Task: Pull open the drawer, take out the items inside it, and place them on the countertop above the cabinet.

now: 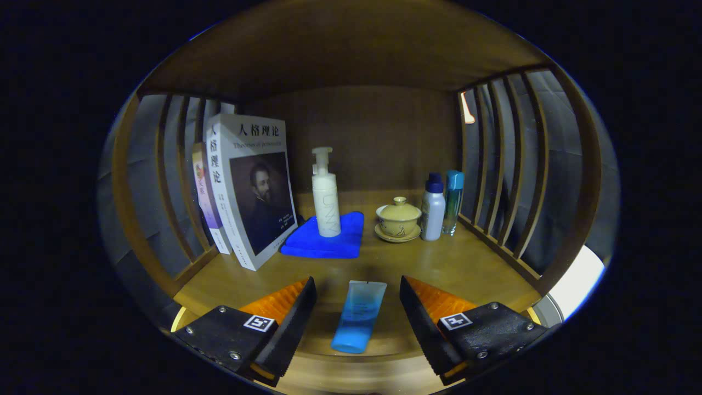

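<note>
Wooden countertop is seen under a slatted shelf, with a blue squeeze tube already laid flat at 6 o'clock. It lies between the spread gripper fingers, untouched. Whether more remains in the drawer cannot be told.

i'm looking at a home shelf: books at ten o'clock, pump bottle, teacup at one o'clock.
</note>
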`<state>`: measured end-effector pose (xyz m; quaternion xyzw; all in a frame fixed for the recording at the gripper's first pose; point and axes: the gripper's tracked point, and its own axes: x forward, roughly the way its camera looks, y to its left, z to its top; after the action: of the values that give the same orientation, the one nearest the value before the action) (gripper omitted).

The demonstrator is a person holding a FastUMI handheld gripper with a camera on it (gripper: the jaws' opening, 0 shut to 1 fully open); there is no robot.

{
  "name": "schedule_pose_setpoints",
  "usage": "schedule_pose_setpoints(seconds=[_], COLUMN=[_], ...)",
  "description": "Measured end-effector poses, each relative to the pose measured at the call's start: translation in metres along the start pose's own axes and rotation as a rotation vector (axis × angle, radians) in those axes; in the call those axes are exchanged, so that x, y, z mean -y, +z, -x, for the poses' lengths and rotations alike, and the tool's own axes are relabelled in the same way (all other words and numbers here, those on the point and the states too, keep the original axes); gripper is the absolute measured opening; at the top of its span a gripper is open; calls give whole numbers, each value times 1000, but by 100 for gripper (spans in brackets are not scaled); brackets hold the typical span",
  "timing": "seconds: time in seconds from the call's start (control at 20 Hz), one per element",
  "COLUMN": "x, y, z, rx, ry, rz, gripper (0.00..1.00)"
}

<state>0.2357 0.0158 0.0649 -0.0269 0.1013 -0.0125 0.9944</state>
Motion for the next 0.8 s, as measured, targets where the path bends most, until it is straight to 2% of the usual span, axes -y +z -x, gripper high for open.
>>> schedule_pose_setpoints(seconds=[0.4, 0.8], x=[3, 6], y=[0, -55], z=[90, 140], rx=[182, 166], ry=[5, 11], rz=[17, 20], gripper=[94, 94])
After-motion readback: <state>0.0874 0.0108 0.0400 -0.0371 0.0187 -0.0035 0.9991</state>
